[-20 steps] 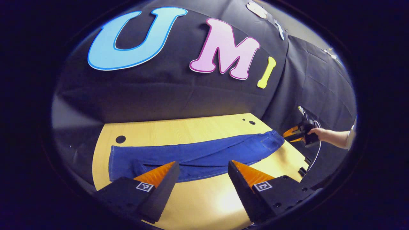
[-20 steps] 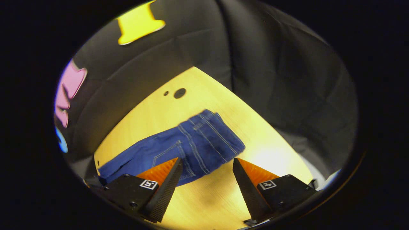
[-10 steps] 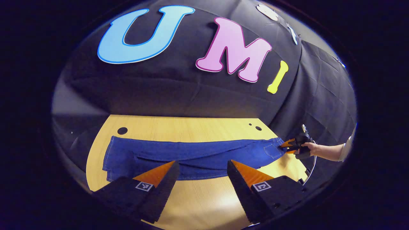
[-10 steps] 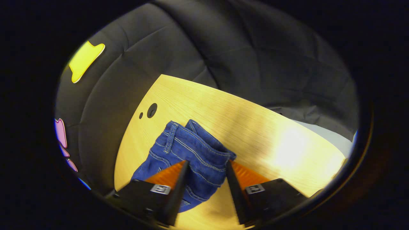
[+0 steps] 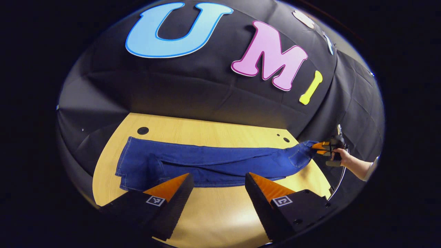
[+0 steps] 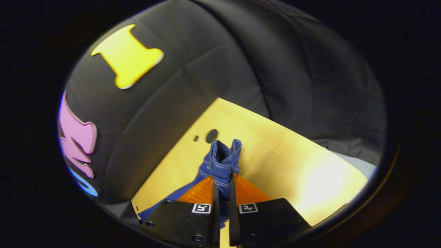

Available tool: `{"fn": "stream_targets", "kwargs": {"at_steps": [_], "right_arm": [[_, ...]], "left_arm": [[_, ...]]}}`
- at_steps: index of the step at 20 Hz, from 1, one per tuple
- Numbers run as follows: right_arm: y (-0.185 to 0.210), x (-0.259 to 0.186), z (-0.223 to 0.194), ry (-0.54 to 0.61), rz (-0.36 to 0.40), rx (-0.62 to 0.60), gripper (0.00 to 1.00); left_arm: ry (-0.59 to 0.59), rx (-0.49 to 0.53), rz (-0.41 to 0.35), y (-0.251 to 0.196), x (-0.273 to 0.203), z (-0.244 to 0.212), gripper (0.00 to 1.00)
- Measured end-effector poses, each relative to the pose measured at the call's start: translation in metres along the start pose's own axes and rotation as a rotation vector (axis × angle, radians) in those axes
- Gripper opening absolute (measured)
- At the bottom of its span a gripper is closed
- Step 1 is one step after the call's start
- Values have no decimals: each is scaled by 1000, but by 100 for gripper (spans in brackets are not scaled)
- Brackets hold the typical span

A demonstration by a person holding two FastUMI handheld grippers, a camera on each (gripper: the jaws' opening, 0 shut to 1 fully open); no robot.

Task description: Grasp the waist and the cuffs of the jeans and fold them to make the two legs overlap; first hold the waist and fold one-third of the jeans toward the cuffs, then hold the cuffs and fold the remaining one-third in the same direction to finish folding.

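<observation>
In the left gripper view the blue jeans (image 5: 206, 163) lie stretched across the wooden table (image 5: 213, 213), cuffs at the left near a round hole (image 5: 142, 130) and the waist lifted at the far right, the near hem partly hidden behind the left gripper (image 5: 218, 182) — its fingers spread wide, holding nothing, above bare tabletop. Farther right, a hand (image 5: 339, 156) holds the right gripper (image 5: 318, 148), small and hard to make out. The right gripper view shows the grip up close: the right gripper (image 6: 222, 193) is clenched on the bunched waistband (image 6: 222, 163), both fingers pressing the denim — the legs beyond are cut off behind them.
</observation>
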State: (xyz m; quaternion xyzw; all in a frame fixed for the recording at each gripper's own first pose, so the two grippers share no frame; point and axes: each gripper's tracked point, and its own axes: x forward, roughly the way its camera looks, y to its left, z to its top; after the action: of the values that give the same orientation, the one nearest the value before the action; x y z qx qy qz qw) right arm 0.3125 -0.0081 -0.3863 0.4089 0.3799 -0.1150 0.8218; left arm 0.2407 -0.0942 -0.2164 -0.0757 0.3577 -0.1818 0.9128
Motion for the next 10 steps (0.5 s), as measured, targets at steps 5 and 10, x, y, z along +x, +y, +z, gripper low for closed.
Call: {"fn": "stream_targets", "kwargs": {"at_steps": [5, 10], "right_arm": [[152, -41, -35, -23, 173, -171, 4], [303, -65, -151, 53, 359, -402, 4]], "left_arm": [[-24, -5, -15, 29, -32, -10, 97], [-49, -39, 5, 67, -67, -16, 97]]}}
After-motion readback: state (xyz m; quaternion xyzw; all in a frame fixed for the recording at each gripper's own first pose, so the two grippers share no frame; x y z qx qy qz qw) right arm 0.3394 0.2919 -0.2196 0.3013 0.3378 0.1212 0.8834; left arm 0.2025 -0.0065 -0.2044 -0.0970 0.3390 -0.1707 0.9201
